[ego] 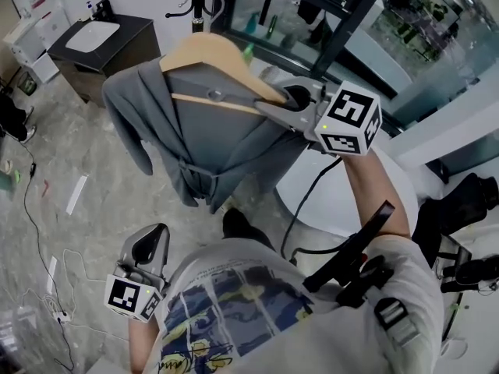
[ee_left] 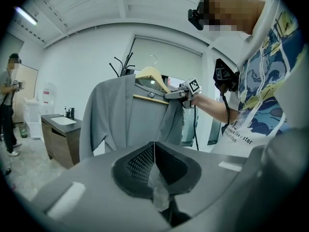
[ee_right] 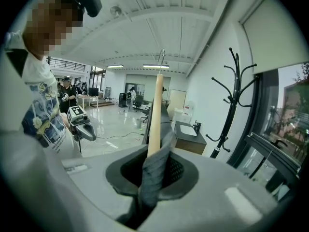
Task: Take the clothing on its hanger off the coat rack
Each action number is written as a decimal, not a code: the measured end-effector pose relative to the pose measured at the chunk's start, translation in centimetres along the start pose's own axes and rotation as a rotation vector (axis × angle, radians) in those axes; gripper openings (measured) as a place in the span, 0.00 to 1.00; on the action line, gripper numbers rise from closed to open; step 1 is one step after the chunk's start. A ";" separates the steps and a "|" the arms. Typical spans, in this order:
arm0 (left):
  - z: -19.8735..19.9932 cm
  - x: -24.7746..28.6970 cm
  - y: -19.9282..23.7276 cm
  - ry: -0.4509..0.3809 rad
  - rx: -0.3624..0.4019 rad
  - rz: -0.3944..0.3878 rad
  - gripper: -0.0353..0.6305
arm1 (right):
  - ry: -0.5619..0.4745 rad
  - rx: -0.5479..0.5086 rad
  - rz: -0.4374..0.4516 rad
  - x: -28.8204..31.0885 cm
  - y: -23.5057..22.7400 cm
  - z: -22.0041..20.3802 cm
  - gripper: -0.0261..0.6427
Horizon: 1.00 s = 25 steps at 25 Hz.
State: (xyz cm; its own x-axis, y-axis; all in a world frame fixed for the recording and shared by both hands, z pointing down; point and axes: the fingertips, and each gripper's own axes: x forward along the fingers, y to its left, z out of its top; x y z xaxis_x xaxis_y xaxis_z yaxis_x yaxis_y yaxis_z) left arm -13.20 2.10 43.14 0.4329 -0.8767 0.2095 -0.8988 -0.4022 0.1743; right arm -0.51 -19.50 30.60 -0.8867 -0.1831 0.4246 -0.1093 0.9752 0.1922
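Note:
A light wooden hanger [ego: 222,57] carries a grey garment [ego: 203,139] and hangs in the air, held out at arm's length. My right gripper [ego: 292,100] is shut on the hanger's right shoulder end, with grey cloth pinched in along with it. In the right gripper view the hanger [ee_right: 155,115] and a fold of garment [ee_right: 153,178] run up from between the jaws of the right gripper [ee_right: 155,170]. The black coat rack [ee_right: 232,100] stands apart to the right, with the hanger's wire hook [ee_left: 153,59] free of it. My left gripper [ego: 148,244] is low at my side, shut and empty.
A dark cabinet with a white sink [ego: 97,37] stands at the far left. Cables [ego: 31,209] trail over the marble floor. A glass wall [ego: 327,22] runs behind the coat rack [ego: 201,6]. A person [ee_left: 8,110] stands by the far wall.

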 end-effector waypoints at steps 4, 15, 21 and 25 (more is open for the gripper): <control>-0.2 0.1 -0.3 0.001 0.006 -0.015 0.07 | 0.004 -0.014 -0.004 -0.4 2.0 -0.5 0.09; 0.8 1.0 0.3 0.009 0.002 -0.033 0.07 | -0.001 0.002 -0.020 -0.6 3.0 -0.7 0.09; 0.7 1.2 0.6 0.014 -0.005 -0.029 0.07 | 0.002 -0.008 -0.021 -0.1 3.4 -0.8 0.09; 0.8 0.9 0.9 0.014 -0.007 -0.024 0.07 | 0.005 -0.006 -0.016 0.3 3.9 -0.8 0.09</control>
State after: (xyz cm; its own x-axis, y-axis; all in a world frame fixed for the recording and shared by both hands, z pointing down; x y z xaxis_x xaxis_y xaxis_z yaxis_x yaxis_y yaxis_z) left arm -13.68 0.77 42.72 0.4557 -0.8628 0.2187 -0.8875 -0.4215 0.1864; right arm -0.85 -15.90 32.22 -0.8827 -0.1995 0.4254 -0.1211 0.9714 0.2044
